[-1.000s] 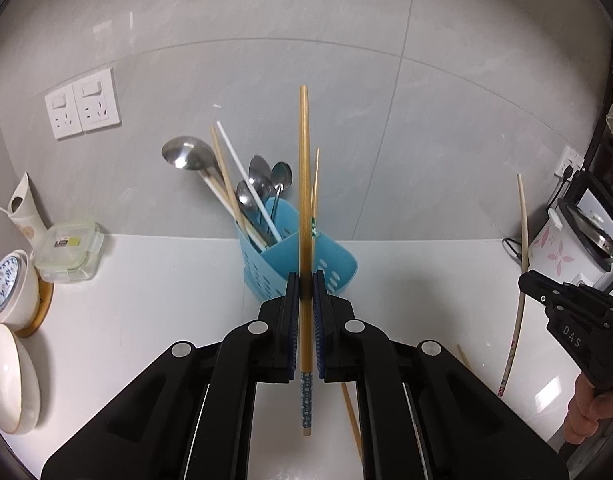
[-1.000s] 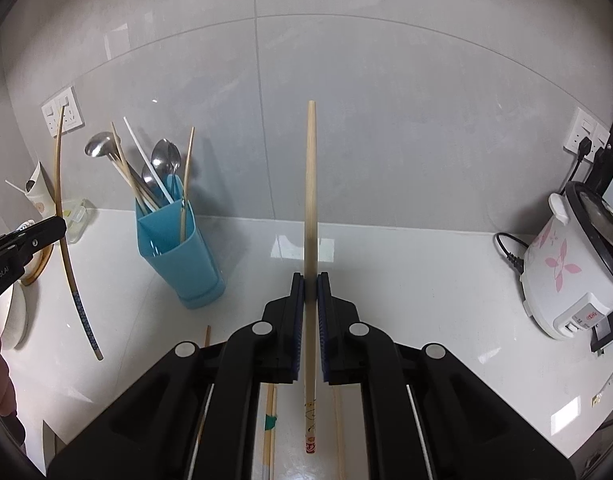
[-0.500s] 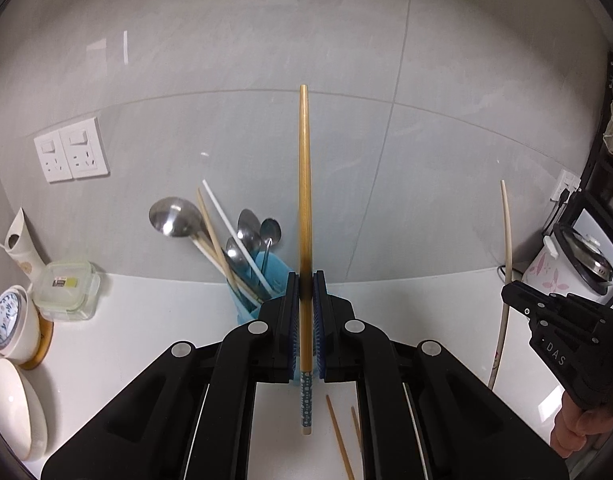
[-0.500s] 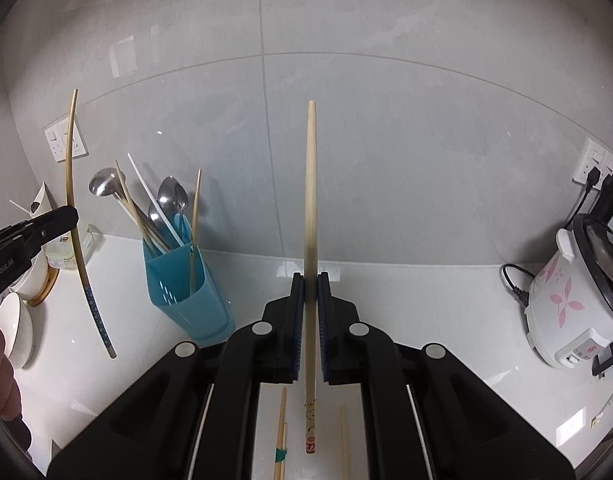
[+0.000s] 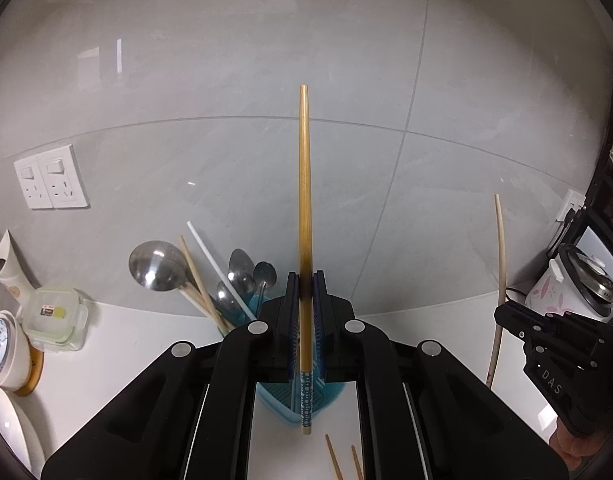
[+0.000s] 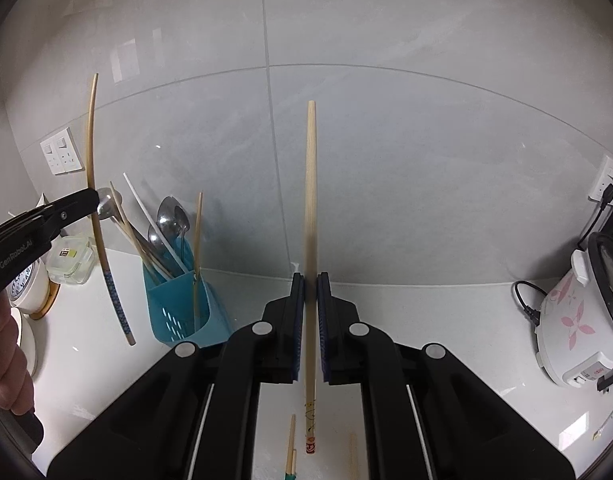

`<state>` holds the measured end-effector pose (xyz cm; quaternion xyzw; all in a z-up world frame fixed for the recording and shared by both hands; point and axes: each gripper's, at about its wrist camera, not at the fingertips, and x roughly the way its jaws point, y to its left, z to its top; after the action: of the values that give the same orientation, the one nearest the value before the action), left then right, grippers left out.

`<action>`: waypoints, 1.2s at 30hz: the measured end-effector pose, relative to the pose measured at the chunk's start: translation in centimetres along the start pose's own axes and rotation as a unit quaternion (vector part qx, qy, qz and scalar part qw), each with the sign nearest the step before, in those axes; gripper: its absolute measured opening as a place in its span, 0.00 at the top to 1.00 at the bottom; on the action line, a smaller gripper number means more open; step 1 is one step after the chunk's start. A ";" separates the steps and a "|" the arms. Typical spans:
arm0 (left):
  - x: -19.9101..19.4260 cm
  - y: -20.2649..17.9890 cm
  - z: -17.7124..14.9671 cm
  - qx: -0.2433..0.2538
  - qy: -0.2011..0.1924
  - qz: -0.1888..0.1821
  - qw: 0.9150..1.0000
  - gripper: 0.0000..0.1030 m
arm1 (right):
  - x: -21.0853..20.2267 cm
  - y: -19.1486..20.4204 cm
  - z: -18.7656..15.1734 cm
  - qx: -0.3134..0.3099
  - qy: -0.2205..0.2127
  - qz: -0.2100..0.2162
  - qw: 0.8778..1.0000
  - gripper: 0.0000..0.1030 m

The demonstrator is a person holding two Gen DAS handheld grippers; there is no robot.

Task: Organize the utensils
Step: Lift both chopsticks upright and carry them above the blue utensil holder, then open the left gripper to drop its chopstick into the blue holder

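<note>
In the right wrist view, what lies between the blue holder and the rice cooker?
Bare white counter; only the right tool with its chopstick crosses between holder and cooker.

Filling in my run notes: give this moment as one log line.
left gripper: shut on blue-patterned chopstick | right gripper: shut on pale chopstick | blue utensil holder: neither inserted yet

spoons [image 5: 242,280] in holder [image 6: 182,304], on counter [image 6: 446,320]

We saw soft, even indoor light with pale window-like glare on the glossy wall tiles [image 5: 234,60] above the grippers. The white counter [image 6: 446,320] ahead of the fingers shone faintly. Fisheye bending curved the grout lines, corners fell to black, and the held chopstick [image 5: 305,272] blurred near the fingertips.
</note>
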<state>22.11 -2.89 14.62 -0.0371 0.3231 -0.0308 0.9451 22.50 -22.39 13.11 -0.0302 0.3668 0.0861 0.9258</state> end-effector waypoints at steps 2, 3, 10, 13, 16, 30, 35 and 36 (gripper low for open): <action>0.8 0.0 0.0 0.002 -0.003 0.000 1.000 0.94 | 0.5 0.2 0.1 0.000 0.002 0.001 1.000 0.94; 1.3 0.0 0.0 0.004 -0.005 0.000 1.000 0.94 | 0.7 0.3 0.1 -0.001 0.003 0.001 1.000 0.94; 4.3 0.0 -0.6 0.014 -0.008 0.007 1.000 0.94 | 2.8 1.0 0.2 -0.001 0.016 0.006 1.000 0.94; 5.6 -0.1 -1.1 0.022 -0.002 0.012 1.000 0.94 | 3.5 1.2 0.2 0.000 0.022 0.008 1.000 0.94; 7.1 0.1 -1.4 0.019 0.013 0.008 1.000 0.94 | 4.0 1.3 0.2 0.001 0.027 0.011 1.000 0.94; 9.4 0.9 -2.4 0.012 0.063 0.010 0.998 0.88 | 5.0 2.3 0.3 -0.003 0.034 0.020 0.999 0.94; 8.9 1.4 -2.9 0.001 0.067 0.016 0.998 0.64 | 5.1 2.4 0.7 0.001 0.034 0.027 0.999 0.94; 8.7 1.4 -2.9 0.000 0.070 0.017 0.997 0.57 | 5.1 2.3 0.7 0.003 0.034 0.029 0.999 0.94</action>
<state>27.27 -2.32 6.86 -0.0288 0.3889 -0.0172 0.9207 26.26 -19.30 10.14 -0.0196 0.3992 0.1108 0.9099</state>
